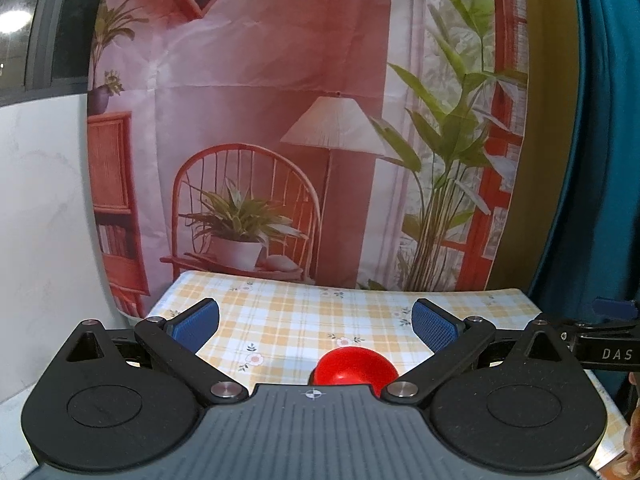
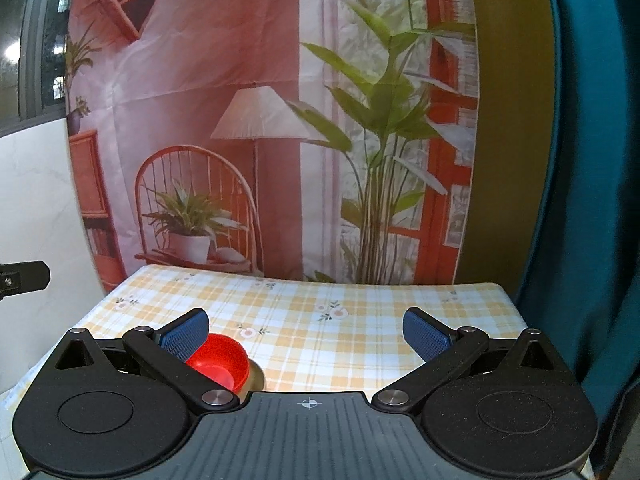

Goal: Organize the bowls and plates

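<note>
Checked tablecloth covers the table; both the left gripper and right gripper gape wide, holding nothing. Only the right view shows the red bowl sitting inside a gold one

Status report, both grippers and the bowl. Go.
Left gripper open, holding nothing. Right gripper open, holding nothing. Red bowl upright on the checked tablecloth, something gold-rimmed under it. Nothing blocking it.

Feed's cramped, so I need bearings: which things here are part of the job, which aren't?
Job:
- glossy red plastic bowl
- gold-rimmed dish under it, mostly hidden

Not the job:
- yellow plaid floral tablecloth
- printed pink room backdrop
- teal curtain
</note>
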### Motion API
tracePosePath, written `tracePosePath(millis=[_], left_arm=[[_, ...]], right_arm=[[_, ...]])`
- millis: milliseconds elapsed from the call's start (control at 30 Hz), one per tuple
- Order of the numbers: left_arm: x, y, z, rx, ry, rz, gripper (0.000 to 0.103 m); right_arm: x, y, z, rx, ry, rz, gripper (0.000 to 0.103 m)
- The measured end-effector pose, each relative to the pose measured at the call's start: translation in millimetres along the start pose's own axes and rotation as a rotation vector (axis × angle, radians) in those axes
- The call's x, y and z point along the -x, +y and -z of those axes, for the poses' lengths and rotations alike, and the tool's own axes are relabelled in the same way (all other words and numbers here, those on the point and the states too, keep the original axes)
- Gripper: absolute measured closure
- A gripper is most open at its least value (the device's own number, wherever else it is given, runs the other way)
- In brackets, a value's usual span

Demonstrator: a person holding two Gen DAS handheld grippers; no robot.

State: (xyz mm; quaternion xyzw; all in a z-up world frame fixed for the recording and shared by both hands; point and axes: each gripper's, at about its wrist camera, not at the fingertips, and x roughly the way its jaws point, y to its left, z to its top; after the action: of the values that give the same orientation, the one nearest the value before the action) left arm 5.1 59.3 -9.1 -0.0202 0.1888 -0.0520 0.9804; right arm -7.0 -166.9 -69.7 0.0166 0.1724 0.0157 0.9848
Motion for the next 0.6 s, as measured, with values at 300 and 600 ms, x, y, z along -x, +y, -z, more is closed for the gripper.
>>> tracePosePath(millis=[300,600], left_arm=[[-1.0,4.4,0.0,0.039,0.013,0.011,0.0],[-1.6,0.2,2.1,0.018,0.009,-0.012,0.0]], right_arm=[[0.2,-0.3,-1.1,0.001,-0.001,0.001,0.0],[1.9,-1.6,-2.3,-0.001,-0.002,0.003,0.0]])
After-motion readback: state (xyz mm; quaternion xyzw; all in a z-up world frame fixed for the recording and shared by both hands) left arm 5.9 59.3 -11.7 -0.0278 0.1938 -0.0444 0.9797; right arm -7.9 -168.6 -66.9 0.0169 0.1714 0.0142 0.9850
